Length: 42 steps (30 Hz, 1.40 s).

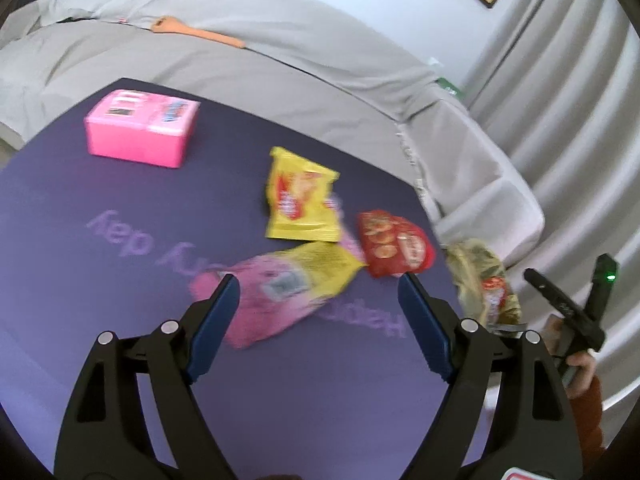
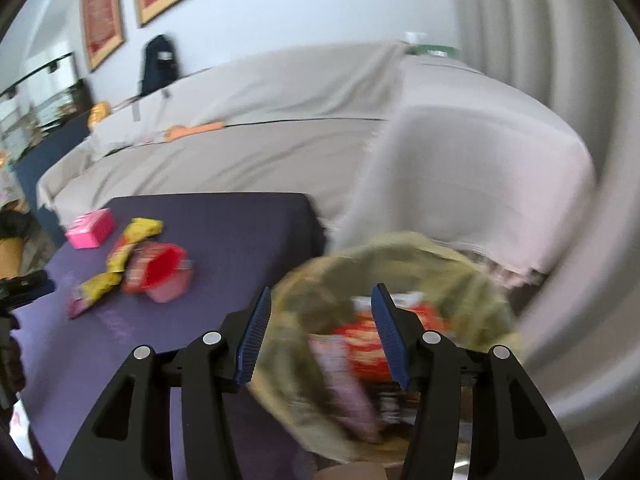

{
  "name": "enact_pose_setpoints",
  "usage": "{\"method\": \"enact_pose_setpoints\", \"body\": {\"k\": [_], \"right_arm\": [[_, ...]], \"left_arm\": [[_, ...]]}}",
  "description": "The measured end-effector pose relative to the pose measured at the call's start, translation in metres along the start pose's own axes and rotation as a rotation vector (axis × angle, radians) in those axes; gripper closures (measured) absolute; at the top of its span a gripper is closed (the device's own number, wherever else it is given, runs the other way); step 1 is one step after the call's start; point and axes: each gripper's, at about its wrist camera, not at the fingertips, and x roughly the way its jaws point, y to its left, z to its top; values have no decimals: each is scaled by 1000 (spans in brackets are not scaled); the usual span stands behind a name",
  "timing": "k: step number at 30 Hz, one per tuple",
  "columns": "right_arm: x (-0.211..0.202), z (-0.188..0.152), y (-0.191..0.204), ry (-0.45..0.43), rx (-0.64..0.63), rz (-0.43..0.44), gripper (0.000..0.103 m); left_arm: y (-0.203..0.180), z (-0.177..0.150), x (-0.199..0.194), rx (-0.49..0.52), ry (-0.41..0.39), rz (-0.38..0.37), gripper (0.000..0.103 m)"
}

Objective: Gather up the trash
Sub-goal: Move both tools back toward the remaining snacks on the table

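Left gripper [image 1: 316, 280] wide, empty, above pink-yellow wrapper [image 1: 280, 288] on purple table [image 1: 120, 248]. Right gripper [image 2: 320, 300] half-open, empty, over trash bag [image 2: 400, 280] off table's right edge.

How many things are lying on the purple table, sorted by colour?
Yellow crinkly snack packet: 1
Pink-and-yellow snack packet: 1
Red snack packet: 1
Pink rectangular box: 1
Total: 4 on the purple table
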Motion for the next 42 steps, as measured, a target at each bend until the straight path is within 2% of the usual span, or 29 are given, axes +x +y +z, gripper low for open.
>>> {"method": "enact_pose_setpoints", "body": {"k": [3,6,9,12,15,18,25,27,31,33,35,37,39,42], "right_arm": [[7,-1,30,19,-34,71,53],[21,-7,61,59,-61,136,52],[34,-15,84,102,-81,177,47],[48,-25,104,150,-108,203,47],[56,-29,118,170,-137,200,47],[60,-22,131,147,-164,182,47],[92,5,180,124,-224,124,47],[102,10,190,136,-236,105,47],[130,14,207,220,-260,82,47],[135,12,211,232,-278,67,63],[134,12,212,230,-280,54,67],[128,15,211,217,-260,64,74],[120,18,210,207,-254,77,89],[107,23,207,194,-246,89,92]], "left_arm": [[14,-4,1,28,20,37,26],[20,-11,3,101,49,59,26],[24,-16,7,145,72,55,26],[25,-11,12,151,80,33,26],[21,-4,17,174,81,38,27],[20,6,14,150,62,42,27],[32,4,0,117,31,114,27],[39,2,-4,106,30,125,27],[53,-1,-14,80,24,107,27],[60,-2,-20,63,15,93,27],[65,-2,-23,53,10,83,27],[69,-4,-25,45,8,70,27],[72,-6,-26,41,9,55,27],[73,-9,-26,34,11,34,27]]}}
